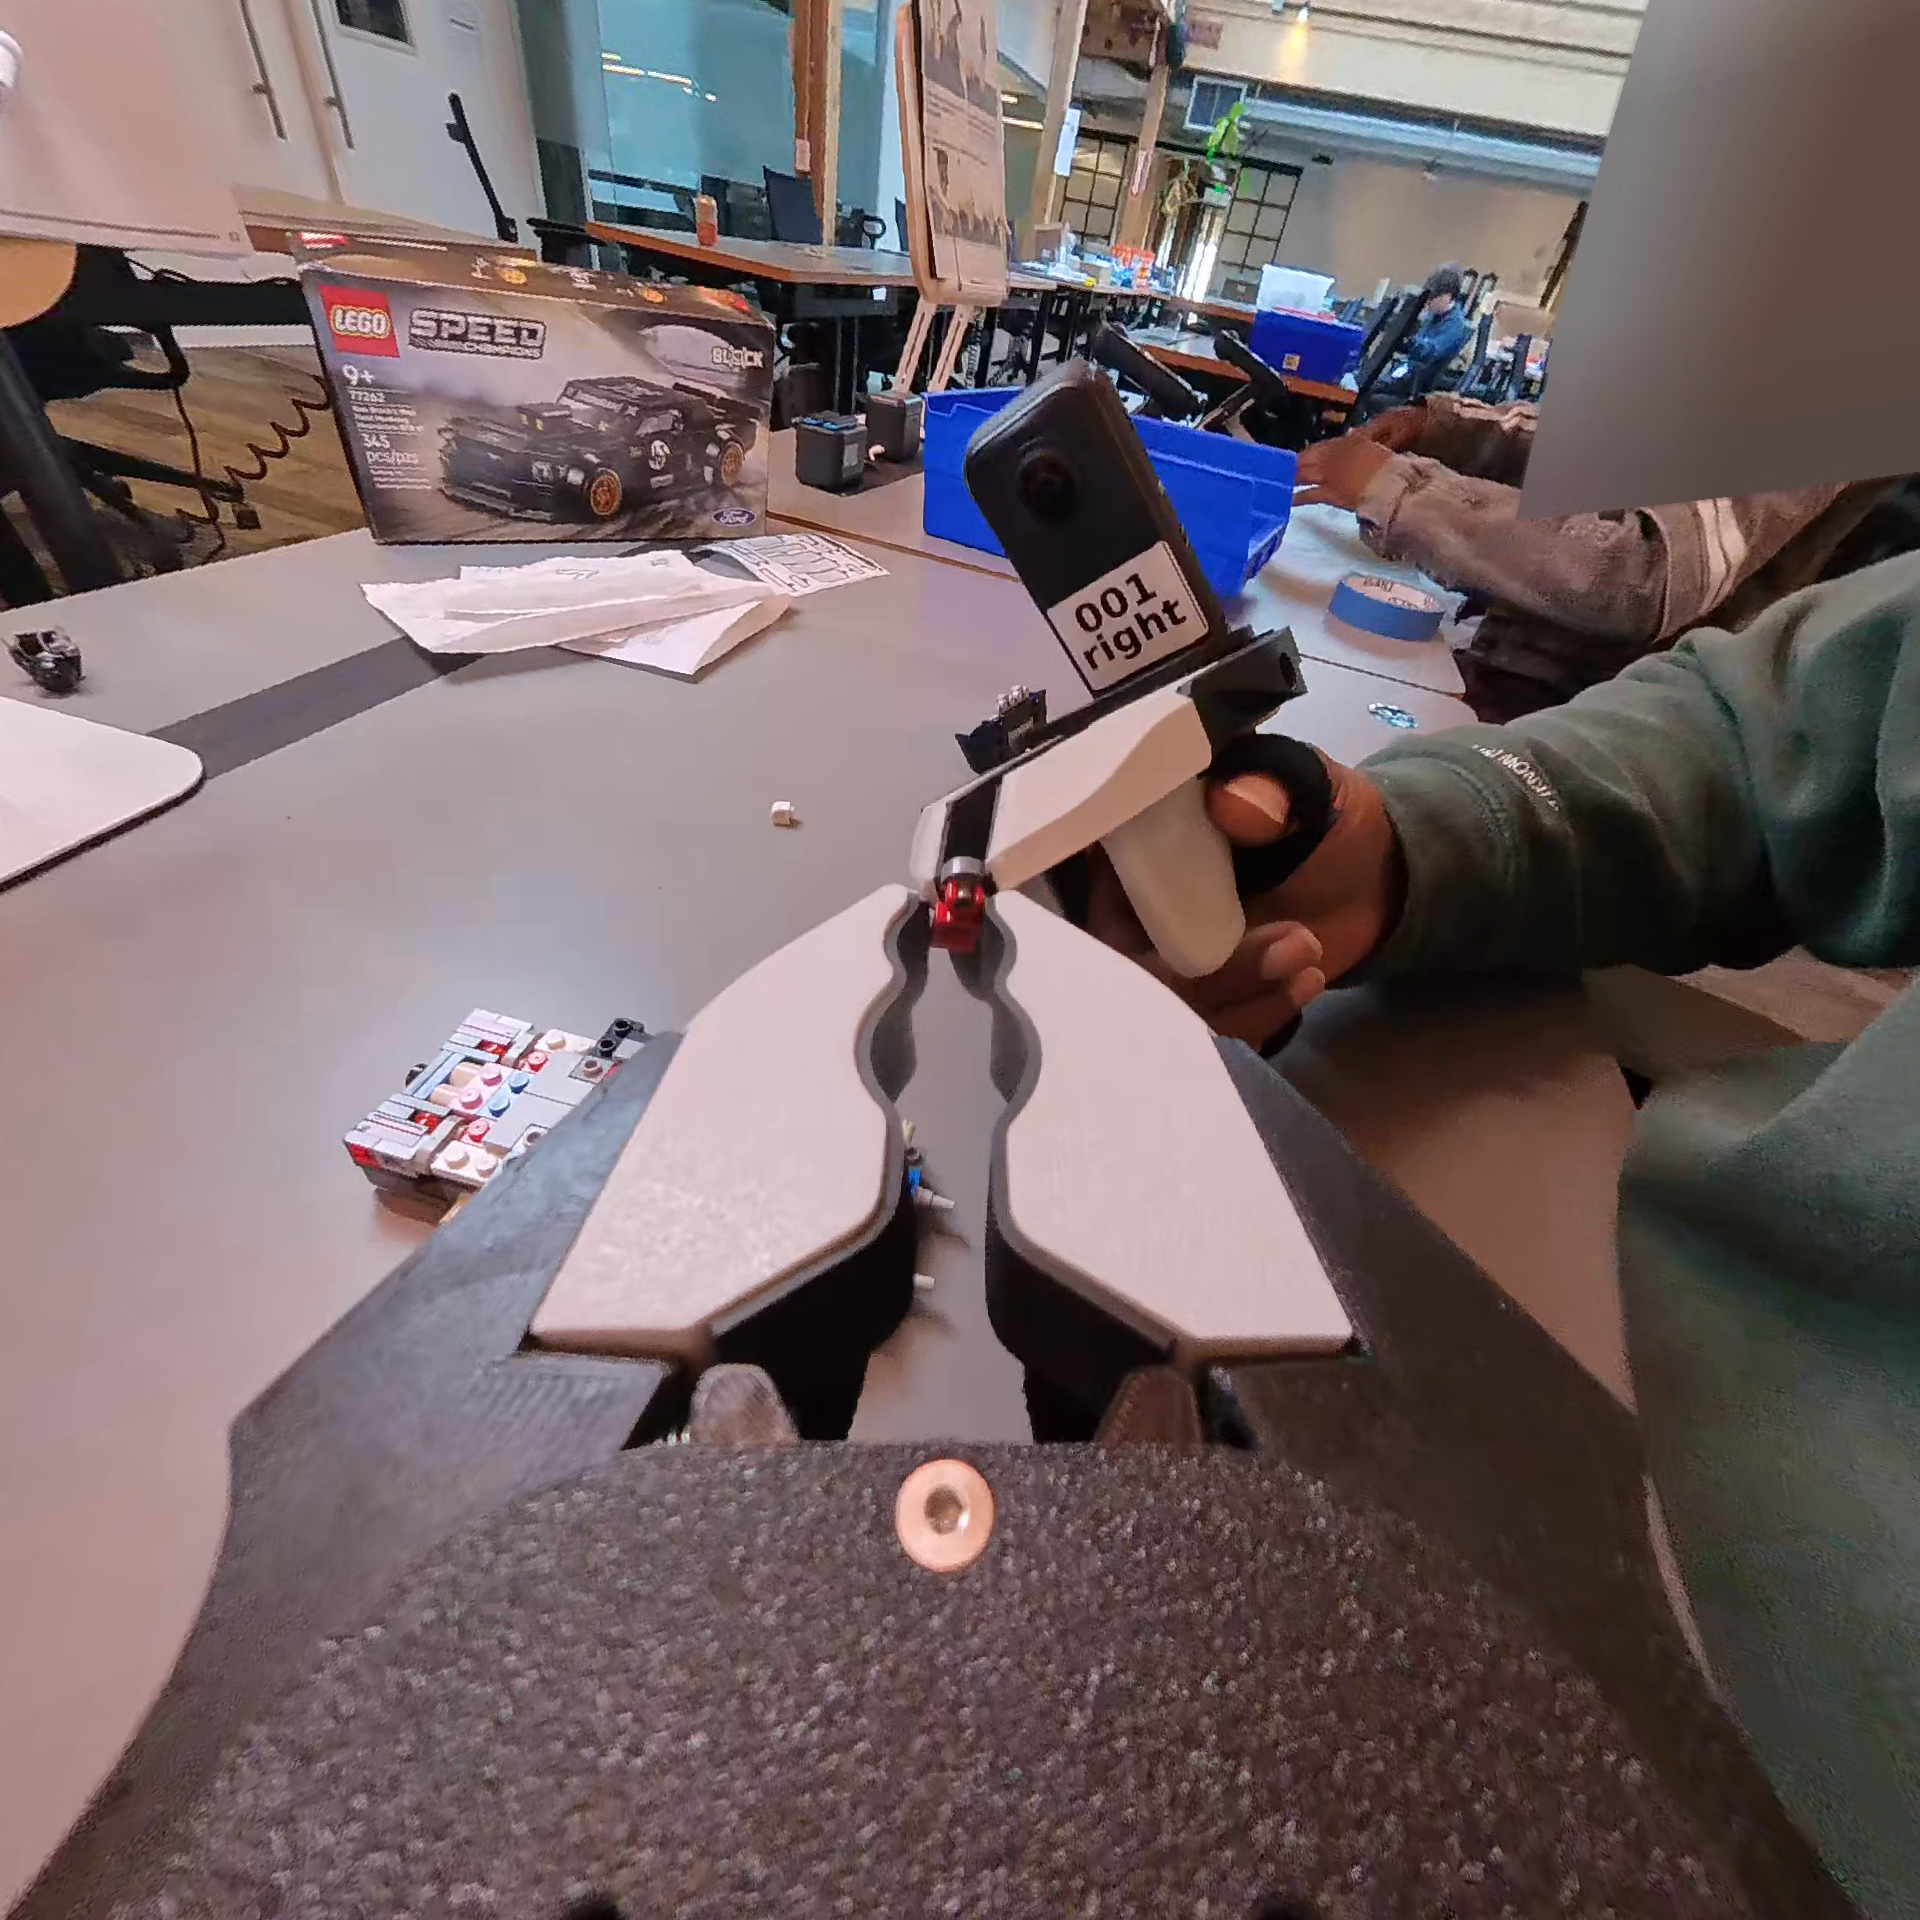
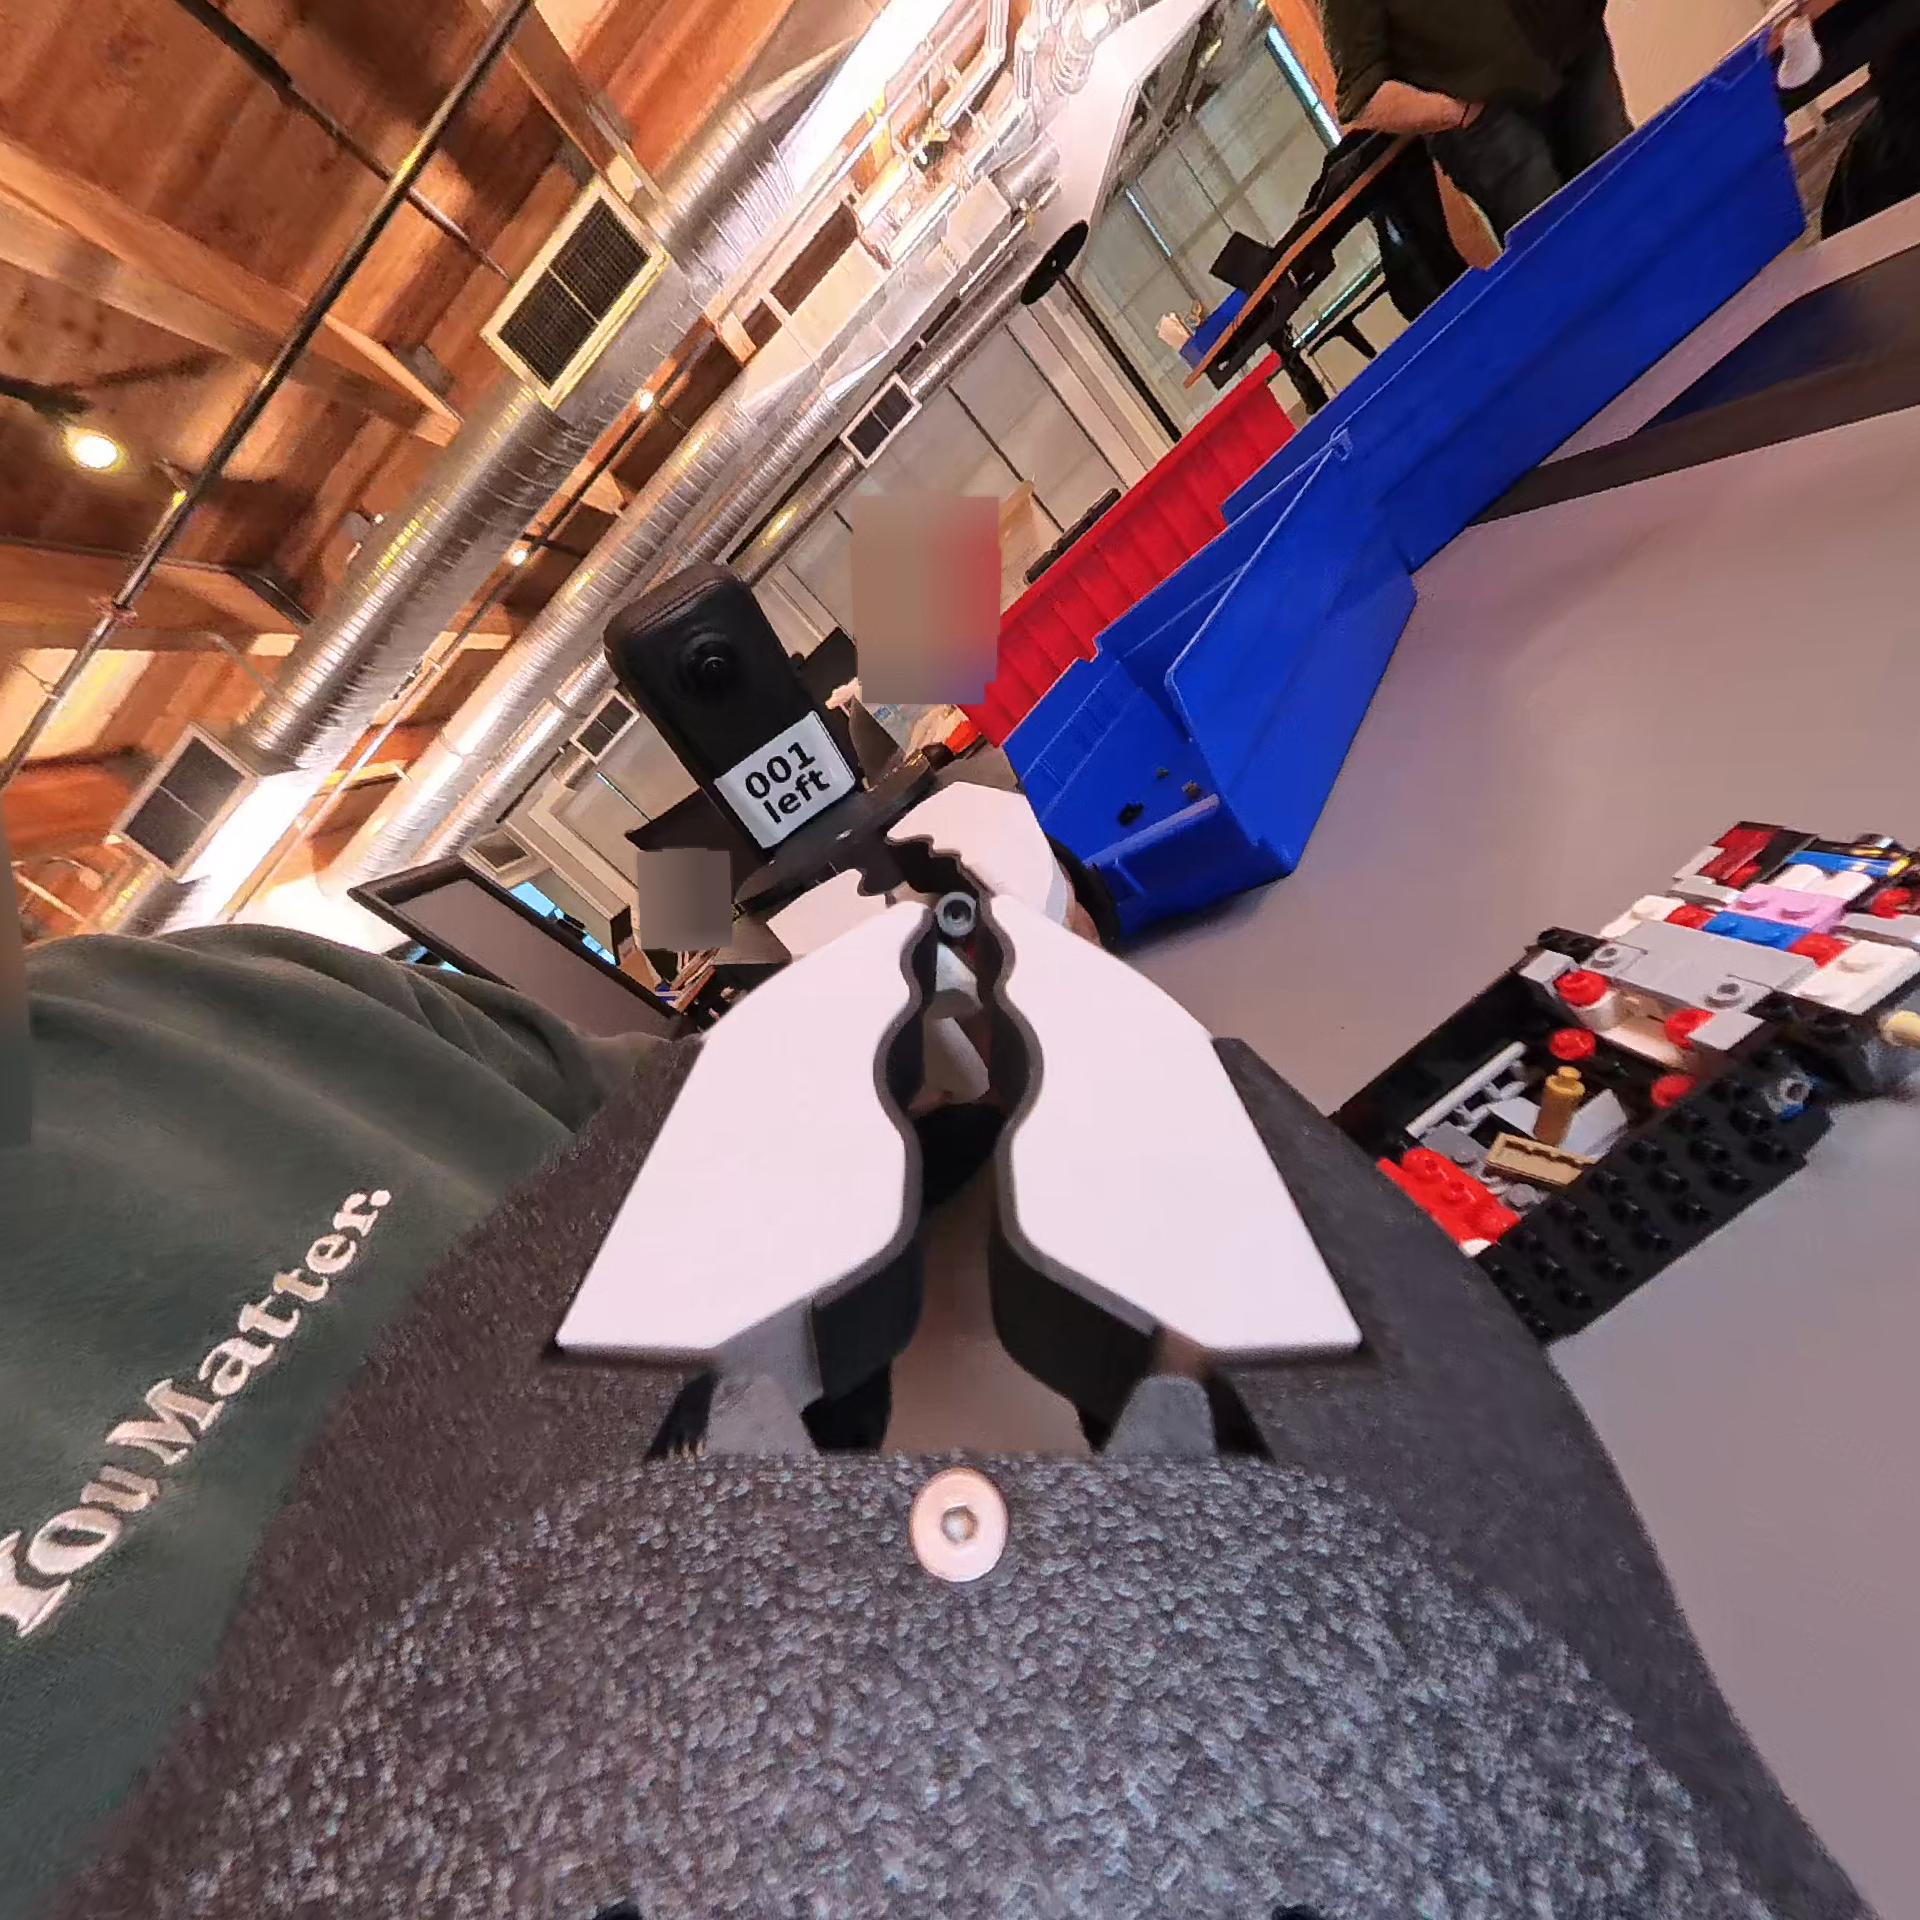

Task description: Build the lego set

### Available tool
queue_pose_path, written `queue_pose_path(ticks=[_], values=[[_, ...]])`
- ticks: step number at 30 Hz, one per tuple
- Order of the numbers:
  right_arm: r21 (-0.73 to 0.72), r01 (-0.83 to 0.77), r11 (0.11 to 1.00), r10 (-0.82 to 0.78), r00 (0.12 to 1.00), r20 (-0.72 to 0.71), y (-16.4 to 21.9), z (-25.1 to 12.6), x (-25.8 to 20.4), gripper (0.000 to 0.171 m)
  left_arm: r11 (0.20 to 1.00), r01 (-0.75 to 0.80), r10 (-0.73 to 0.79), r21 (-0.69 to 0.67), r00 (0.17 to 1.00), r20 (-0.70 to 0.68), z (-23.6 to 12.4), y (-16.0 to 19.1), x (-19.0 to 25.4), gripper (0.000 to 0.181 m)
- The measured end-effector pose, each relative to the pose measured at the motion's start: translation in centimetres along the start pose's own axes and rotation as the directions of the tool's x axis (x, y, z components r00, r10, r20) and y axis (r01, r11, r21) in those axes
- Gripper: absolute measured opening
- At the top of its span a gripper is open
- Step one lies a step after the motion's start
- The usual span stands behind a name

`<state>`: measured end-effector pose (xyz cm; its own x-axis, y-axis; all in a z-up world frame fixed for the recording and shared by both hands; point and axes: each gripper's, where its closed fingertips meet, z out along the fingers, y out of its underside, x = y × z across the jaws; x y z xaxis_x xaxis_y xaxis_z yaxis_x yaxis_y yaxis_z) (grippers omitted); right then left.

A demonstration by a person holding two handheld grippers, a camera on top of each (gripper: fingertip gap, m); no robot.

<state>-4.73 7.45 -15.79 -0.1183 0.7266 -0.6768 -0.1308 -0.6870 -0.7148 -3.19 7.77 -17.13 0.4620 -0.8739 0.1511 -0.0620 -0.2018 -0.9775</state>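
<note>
Open workshop, wooden ceiling with ducts; work takes place on a grey table [image 1: 520,862].

Progress: the partly built car chassis [image 1: 488,1091] lies flat on the table, floor plates and coloured interior bricks in place, no body panels, roof or wheels visible. Judged well short of finished. The set's box [image 1: 551,416] stands upright at the far side, with paper bags and a sheet [image 1: 613,613] lying in front of it.

Grippers: the left hand-held gripper [image 1: 951,925] is clamped on a small red piece [image 1: 954,914]; the right hand-held gripper [image 1: 966,873] meets it tip to tip, pinching a small grey round piece [image 2: 954,914]. Both are raised off the table, to the right of the chassis. Looks like a mid-air joining of the two pieces.

Room: bare table between chassis and box; one loose tan stud [image 1: 784,814] lies there. Blue bin [image 1: 1195,488] and tape roll [image 1: 1387,608] sit farther right, well apart. The person's green sleeve [image 1: 1662,790] crowds the right side.
</note>
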Motion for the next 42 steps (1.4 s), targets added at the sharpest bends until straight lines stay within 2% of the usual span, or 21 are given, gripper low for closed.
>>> queue_pose_path(ticks=[5,8,15,16,18,21,25,26,27,29,34,42], values=[[-0.029,0.053,0.998,-0.053,0.999,0.009,0.4,-0.4,-0.2,0.007,0.999,-0.037,0.037,-0.019,0.999,-0.028,0.1,0.3,0.4,0.009],[-0.069,0.121,0.990,-0.121,0.993,0.013,0.5,-0.7,-0.5,0.006,1.000,0.021,-0.020,0.002,0.996,-0.087,0.1,0.2,0.9,0.009],[-0.098,0.137,0.986,-0.134,0.990,0.037,0.4,-1.1,-1.0,0.005,0.988,0.144,-0.130,0.054,0.971,-0.201,-0.2,-0.5,1.7,0.009],[-0.099,0.138,0.985,-0.136,0.990,0.020,0.4,-1.3,-0.6,0.000,0.982,0.170,-0.148,0.083,0.964,-0.219,-0.4,-1.0,1.7,0.009],[-0.110,0.160,0.981,-0.162,0.987,-0.005,0.3,-2.0,0.2,0.000,0.952,0.260,-0.213,0.160,0.942,-0.258,-1.5,-2.8,1.1,0.009],[-0.100,0.245,0.964,-0.244,0.970,0.021,-0.1,-1.8,-1.0,0.000,0.980,0.150,-0.123,0.130,0.973,-0.193,-1.9,-2.4,0.6,0.009],[-0.066,0.270,0.961,-0.269,0.963,0.016,-0.5,-1.4,-1.5,0.000,0.987,0.145,-0.125,0.073,0.965,-0.228,-1.3,-1.3,1.4,0.009],[-0.063,0.251,0.966,-0.249,0.968,0.035,-0.5,-1.3,-1.8,0.005,0.989,0.133,-0.115,0.064,0.966,-0.232,-1.1,-1.1,1.6,0.009],[-0.066,0.231,0.971,-0.228,0.972,0.056,-0.4,-1.2,-2.1,0.022,0.990,0.127,-0.109,0.059,0.965,-0.240,-1.0,-0.9,1.8,0.009],[-0.073,0.238,0.969,-0.233,0.970,0.066,-0.2,-1.1,-2.4,0.020,0.991,0.126,-0.112,0.044,0.962,-0.250,-0.8,-0.6,2.0,0.009],[-0.135,0.365,0.921,-0.364,0.931,0.034,0.8,-0.9,-2.3,0.009,0.994,0.104,-0.097,0.013,0.957,-0.274,-0.5,-0.2,2.8,0.009],[-0.224,0.466,0.856,-0.474,0.880,0.018,1.4,-1.0,-2.2,0.007,0.997,0.079,-0.080,-0.013,0.959,-0.273,-0.4,0.2,3.3,0.009]])
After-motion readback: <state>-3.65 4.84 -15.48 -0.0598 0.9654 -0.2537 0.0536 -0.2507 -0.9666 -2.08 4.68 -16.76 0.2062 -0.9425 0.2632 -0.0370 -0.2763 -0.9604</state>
